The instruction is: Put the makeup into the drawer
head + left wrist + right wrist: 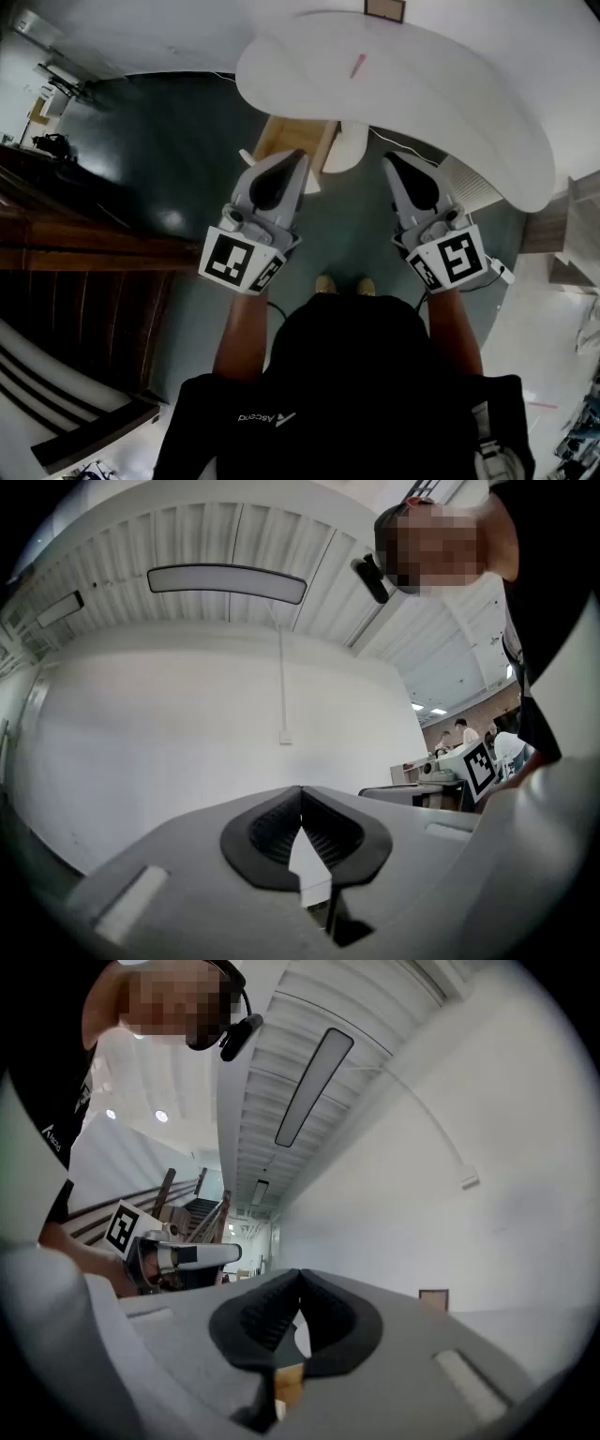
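Both claws are clenched on nothing. In its own view our left gripper [301, 791] shows its dark pads meeting at the tips with only bare wall beyond, and our right gripper [300, 1275] looks the same. In the head view they hang side by side over the dark floor [169, 141]. The left gripper [296, 156] sits at 9 o'clock of the right gripper [394, 159], and both aim toward 12 o'clock at the white table [450, 103].

The only likely makeup we see is a slim pink stick [358, 65] lying on that table, at 12 o'clock from the grippers and well apart from them. We judge the task not yet begun.

A stick that thin, lying flat, could roll or skid away if closed jaws nudge it, so we would open them before reaching. An off-centre pinch could flick it toward the table's edge.

A wooden unit [286, 139] under the table's near rim, at 12 o'clock of the left gripper, may hold the drawer. The table covers most of it, so we cannot tell whether a drawer stands open. The stick is too small to identify. Both gripper views tilt up at wall and ceiling and show neither.
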Action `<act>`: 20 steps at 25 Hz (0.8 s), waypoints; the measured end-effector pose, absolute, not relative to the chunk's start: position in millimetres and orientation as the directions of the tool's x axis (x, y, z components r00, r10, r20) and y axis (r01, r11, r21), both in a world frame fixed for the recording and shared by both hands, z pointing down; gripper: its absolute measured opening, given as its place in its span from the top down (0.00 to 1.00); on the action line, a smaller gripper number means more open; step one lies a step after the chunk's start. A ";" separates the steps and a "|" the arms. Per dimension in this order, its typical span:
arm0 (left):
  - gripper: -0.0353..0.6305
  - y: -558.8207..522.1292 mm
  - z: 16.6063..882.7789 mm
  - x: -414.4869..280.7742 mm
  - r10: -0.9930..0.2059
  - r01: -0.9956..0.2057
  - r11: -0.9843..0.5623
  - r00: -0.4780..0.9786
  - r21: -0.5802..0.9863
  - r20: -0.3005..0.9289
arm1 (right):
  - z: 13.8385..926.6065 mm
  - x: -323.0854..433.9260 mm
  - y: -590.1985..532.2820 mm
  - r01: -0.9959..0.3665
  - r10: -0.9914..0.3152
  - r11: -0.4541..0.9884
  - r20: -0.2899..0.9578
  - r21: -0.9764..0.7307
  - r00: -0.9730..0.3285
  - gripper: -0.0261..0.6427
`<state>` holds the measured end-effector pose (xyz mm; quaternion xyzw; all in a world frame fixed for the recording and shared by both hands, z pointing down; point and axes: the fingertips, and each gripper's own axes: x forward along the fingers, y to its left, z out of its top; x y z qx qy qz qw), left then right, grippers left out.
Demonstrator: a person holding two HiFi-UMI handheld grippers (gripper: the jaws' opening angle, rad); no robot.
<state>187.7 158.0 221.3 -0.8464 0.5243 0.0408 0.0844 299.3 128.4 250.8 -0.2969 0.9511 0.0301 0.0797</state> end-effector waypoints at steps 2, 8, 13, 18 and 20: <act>0.93 157.5 220.4 189.4 -0.883 -0.896 -0.431 0.443 -0.102 -0.154 | 249.8 301.2 128.0 -0.568 -0.558 0.823 -0.169 0.013 -0.813 0.96; 0.93 150.5 219.2 198.5 -0.896 -0.907 -0.406 0.418 -0.108 -0.146 | 247.9 309.2 121.1 -0.556 -0.545 0.831 -0.170 0.016 -0.821 0.96; 0.93 142.8 221.0 208.4 -0.907 -0.915 -0.383 0.399 -0.128 -0.133 | 253.2 315.7 112.3 -0.543 -0.533 0.839 -0.161 0.023 -0.831 0.96; 0.93 133.7 221.3 204.9 -0.915 -0.922 -0.364 0.381 -0.136 -0.135 | 258.0 312.6 97.9 -0.543 -0.535 0.840 -0.145 0.018 -0.832 0.96; 0.93 127.6 221.4 198.7 -0.917 -0.924 -0.357 0.375 -0.136 -0.138 | 258.7 307.0 92.5 -0.542 -0.534 0.840 -0.139 0.024 -0.834 0.96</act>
